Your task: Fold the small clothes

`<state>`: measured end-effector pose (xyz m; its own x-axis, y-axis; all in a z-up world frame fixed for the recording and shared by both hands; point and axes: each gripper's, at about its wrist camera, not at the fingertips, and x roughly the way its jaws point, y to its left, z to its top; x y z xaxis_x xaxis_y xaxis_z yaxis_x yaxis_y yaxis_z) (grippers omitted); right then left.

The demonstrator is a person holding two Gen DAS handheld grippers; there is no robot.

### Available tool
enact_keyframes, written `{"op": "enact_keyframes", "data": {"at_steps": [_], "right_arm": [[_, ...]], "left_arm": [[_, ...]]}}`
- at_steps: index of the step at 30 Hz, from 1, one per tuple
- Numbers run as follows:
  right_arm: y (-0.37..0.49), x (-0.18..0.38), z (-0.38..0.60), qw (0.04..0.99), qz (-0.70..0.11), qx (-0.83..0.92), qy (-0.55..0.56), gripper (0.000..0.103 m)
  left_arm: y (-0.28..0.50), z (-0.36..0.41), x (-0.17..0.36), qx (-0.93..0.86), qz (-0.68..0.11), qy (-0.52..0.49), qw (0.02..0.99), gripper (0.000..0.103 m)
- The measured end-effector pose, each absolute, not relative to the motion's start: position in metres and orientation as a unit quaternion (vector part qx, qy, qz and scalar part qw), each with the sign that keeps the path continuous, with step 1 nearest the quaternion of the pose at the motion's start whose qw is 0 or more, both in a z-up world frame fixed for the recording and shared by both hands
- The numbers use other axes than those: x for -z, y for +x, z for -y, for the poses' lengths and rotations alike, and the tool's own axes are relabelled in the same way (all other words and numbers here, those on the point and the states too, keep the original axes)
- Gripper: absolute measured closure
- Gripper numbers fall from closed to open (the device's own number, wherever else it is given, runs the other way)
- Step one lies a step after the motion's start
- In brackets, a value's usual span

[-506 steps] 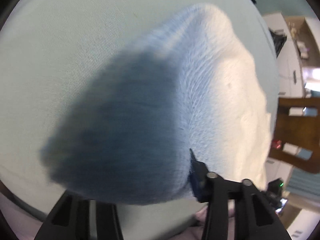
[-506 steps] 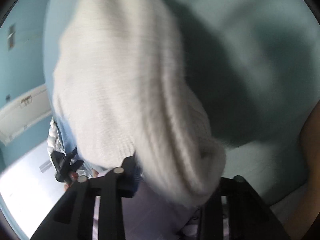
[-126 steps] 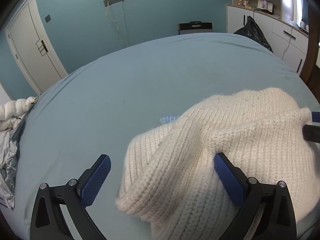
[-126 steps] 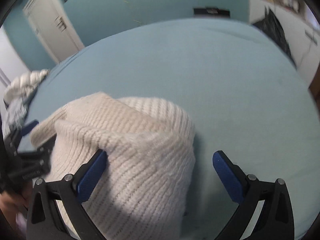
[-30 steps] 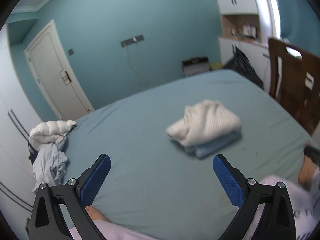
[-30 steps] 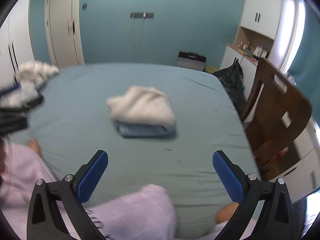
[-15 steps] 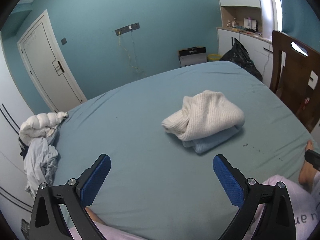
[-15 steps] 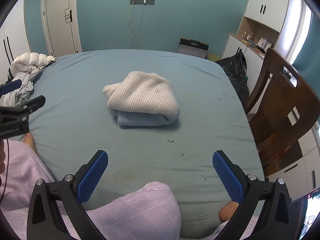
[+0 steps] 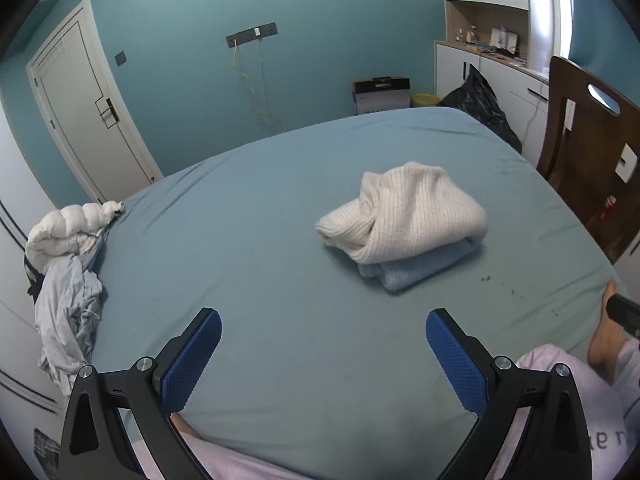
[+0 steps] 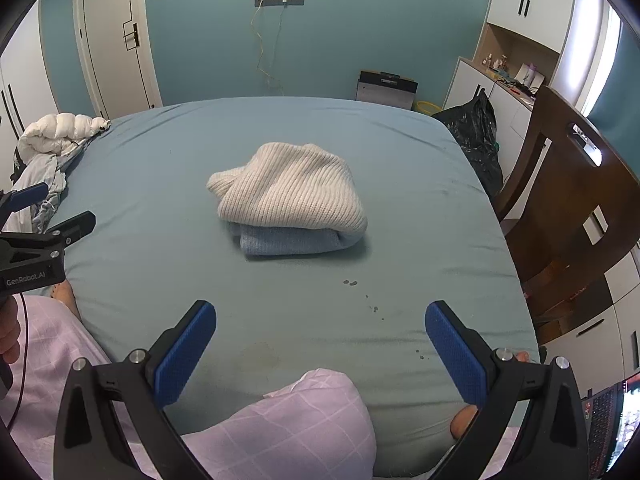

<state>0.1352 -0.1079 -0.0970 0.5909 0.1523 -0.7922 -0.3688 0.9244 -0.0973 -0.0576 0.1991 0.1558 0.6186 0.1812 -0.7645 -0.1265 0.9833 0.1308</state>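
A cream knit sweater (image 9: 408,212) (image 10: 288,188) lies folded on top of a folded light-blue knit garment (image 9: 416,268) (image 10: 288,242) in the middle of the bed. My left gripper (image 9: 322,354) is open and empty, held well back from the stack near the bed's front edge. My right gripper (image 10: 320,346) is likewise open and empty, pulled back over the person's knee. The left gripper (image 10: 40,216) also shows at the left edge of the right wrist view.
A teal sheet covers the bed (image 9: 260,280) (image 10: 400,184). A heap of white and grey clothes (image 9: 68,264) (image 10: 52,148) sits at its left edge. A wooden chair (image 10: 568,208) and a black bag (image 10: 476,136) stand to the right. The person's legs in pink checked trousers (image 10: 280,432) rest at the front.
Both grippers, open and empty, have drawn back from the folded stack, which now lies farther away. Within the last half second the views barely shift.
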Motion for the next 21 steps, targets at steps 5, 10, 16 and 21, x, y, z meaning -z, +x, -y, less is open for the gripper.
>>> {"op": "enact_keyframes", "data": {"at_steps": [5,10,16,21], "right_arm": [[0.131,0.096,0.107,0.878,-0.433,-0.156,-0.133,0.001],[0.129,0.091,0.108,0.879,-0.43,-0.157,-0.134,0.001],[0.132,0.092,0.109,0.873,-0.442,-0.16,-0.129,0.001],[0.132,0.095,0.105,0.87,-0.447,-0.159,-0.134,0.001]], "left_arm": [[-0.059,-0.192,-0.156,-0.093,-0.418,0.052,0.902,0.0],[-0.059,-0.182,-0.153,-0.083,-0.417,0.069,0.903,0.0],[-0.059,-0.174,-0.15,-0.073,-0.416,0.09,0.902,0.0],[-0.057,-0.172,-0.147,-0.062,-0.42,0.087,0.901,0.0]]}}
